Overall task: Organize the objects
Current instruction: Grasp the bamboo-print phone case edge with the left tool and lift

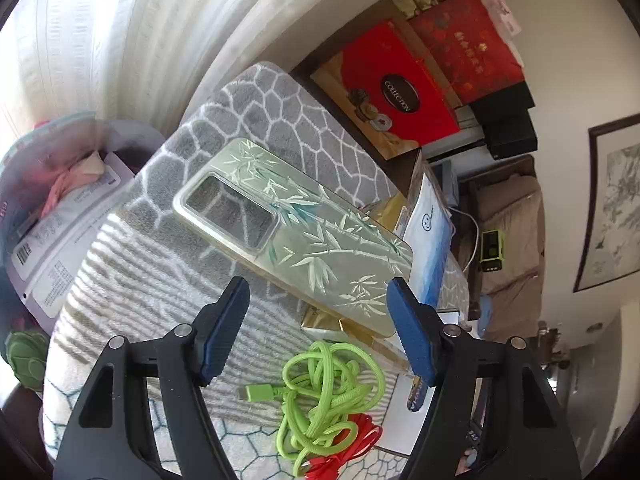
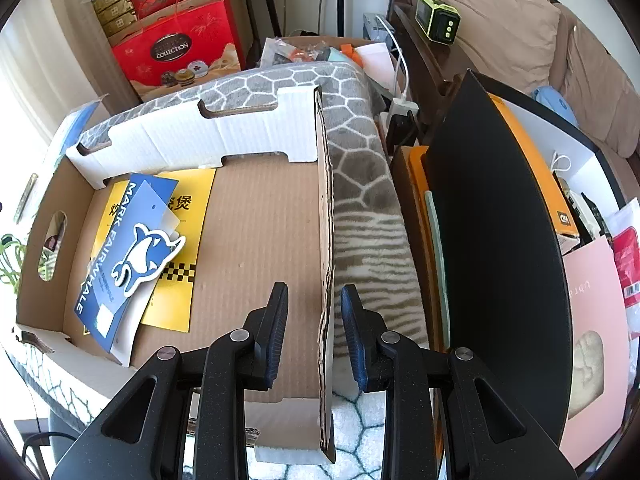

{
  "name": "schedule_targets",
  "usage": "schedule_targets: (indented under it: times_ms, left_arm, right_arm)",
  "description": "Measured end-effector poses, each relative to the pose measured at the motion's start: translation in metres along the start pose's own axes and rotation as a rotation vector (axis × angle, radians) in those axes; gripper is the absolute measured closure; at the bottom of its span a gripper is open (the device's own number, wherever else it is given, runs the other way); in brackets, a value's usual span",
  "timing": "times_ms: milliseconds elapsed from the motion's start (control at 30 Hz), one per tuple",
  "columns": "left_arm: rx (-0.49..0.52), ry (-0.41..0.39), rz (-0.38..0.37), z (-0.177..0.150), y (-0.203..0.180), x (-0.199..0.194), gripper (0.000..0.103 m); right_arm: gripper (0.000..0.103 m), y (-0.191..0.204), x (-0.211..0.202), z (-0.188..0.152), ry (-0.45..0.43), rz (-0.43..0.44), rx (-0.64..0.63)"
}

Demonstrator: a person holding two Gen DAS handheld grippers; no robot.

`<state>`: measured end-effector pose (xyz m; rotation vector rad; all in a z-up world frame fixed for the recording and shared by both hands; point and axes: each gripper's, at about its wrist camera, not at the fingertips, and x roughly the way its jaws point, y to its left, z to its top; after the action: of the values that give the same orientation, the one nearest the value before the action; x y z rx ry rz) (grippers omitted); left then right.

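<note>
A clear phone case (image 1: 296, 224) printed with bamboo lies on the grey patterned blanket (image 1: 280, 112) in the left wrist view. My left gripper (image 1: 317, 283) is open over the case's near end. Its right finger (image 1: 408, 320) overlaps the case's corner, and the left finger stands clear of the edge. A tangled green cable (image 1: 328, 392) and a red cable (image 1: 356, 440) lie just below the fingers. In the right wrist view my right gripper (image 2: 315, 287) straddles the side wall (image 2: 326, 220) of a cardboard box (image 2: 256, 220), narrow gaps showing on both sides. The box holds a blue whale tag (image 2: 144, 256) and a yellow leaflet (image 2: 196, 196).
Red gift boxes (image 1: 400, 92) are stacked behind the blanket. A packet-filled bag (image 1: 60, 208) sits at the left. Right of the cardboard box stands a black panel (image 2: 492, 240) against an orange box (image 2: 416, 184). Behind it are a white charger (image 2: 402, 106) and a sofa (image 2: 500, 20).
</note>
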<state>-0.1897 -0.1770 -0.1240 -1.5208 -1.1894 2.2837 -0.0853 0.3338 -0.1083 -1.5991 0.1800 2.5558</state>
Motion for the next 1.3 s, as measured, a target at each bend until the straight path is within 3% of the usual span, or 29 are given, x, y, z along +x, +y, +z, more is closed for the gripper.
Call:
schedule_targets:
  times_ms: [167,500,633,933,1133,1300]
  left_arm:
    - [-0.072,-0.007,-0.040,0.002,0.004,0.008,0.036]
    - [-0.224,-0.016,-0.098,0.004,0.021,0.029,0.036]
    - [-0.228,-0.021,-0.080,0.005,0.021,0.037,0.058]
    - [-0.216,-0.088,-0.167,0.009,0.019,0.020,0.084]
    - [-0.165,-0.124,-0.267,0.013,-0.003,-0.004,0.094]
    - [-0.100,-0.151,-0.348,0.015,-0.028,-0.020,0.095]
  right_arm:
    - [0.083,0.000,0.002,0.003,0.004,-0.007,-0.007]
    - [0.083,0.005,0.003,0.004,0.007,-0.007,-0.013]
    - [0.083,0.005,0.004,0.004,0.007,-0.010,-0.012]
    - [0.083,0.004,0.004,0.005,0.005,-0.012,-0.016]
    - [0.083,0.003,0.005,0.006,0.006,-0.016,-0.019]
    - [0.083,0.004,0.005,0.006,0.006,-0.016,-0.020]
